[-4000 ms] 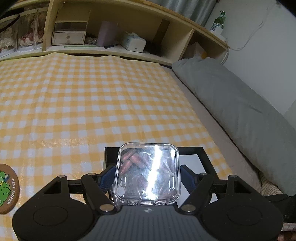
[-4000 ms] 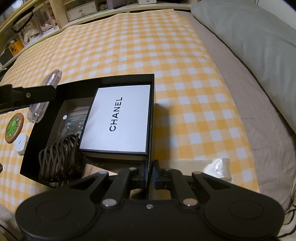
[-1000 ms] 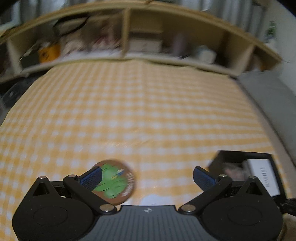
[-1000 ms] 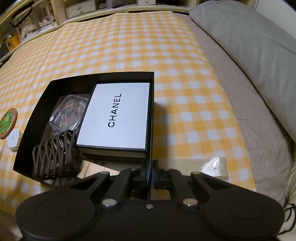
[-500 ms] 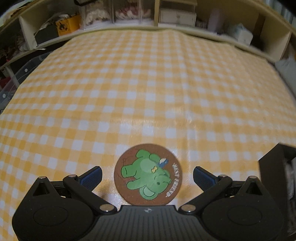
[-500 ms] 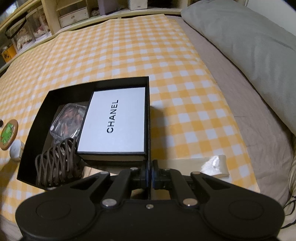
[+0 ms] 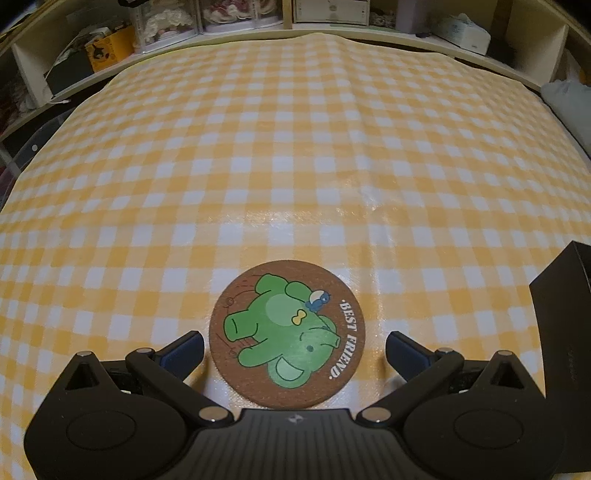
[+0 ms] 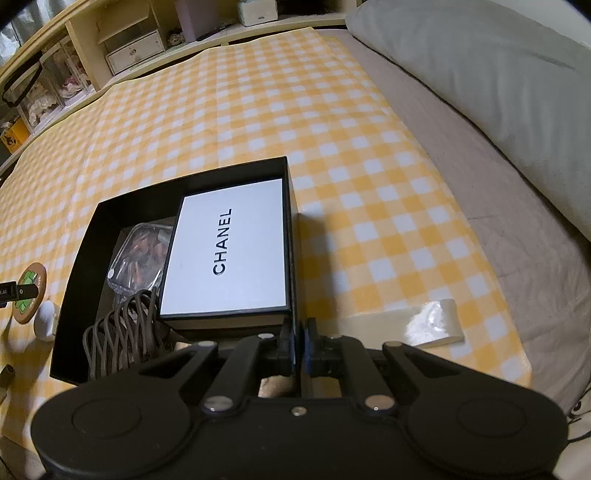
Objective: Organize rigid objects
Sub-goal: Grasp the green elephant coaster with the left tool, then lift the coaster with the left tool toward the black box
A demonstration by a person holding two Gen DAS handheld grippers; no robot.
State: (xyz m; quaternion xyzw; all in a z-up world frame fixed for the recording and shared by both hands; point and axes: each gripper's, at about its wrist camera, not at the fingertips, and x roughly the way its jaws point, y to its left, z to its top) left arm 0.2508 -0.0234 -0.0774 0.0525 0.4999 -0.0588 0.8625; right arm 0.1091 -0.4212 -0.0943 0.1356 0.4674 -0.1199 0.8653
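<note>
A round brown coaster (image 7: 288, 334) with a green elephant lies flat on the yellow checked cloth. My left gripper (image 7: 293, 350) hangs low over it, open, one blue finger on each side and neither touching. The same coaster (image 8: 29, 291) shows at the far left of the right wrist view, partly behind a left finger. My right gripper (image 8: 298, 347) is shut on the near wall of the black box (image 8: 85, 258). Inside the box are a white Chanel box (image 8: 229, 254), a clear case (image 8: 138, 254) of reddish pieces and a brown woven item (image 8: 122, 332).
A small white round object (image 8: 46, 319) sits between the coaster and the box. The box's corner (image 7: 565, 332) stands just right of my left gripper. A strip of glossy tape (image 8: 432, 323) lies at the cloth's near edge. A grey pillow (image 8: 498, 74) is on the right, and shelves (image 7: 332, 14) run along the back.
The clear case that my left gripper held now lies in the black box. That gripper swung left and sank over the coaster. The right gripper rolled slightly and kept its grip.
</note>
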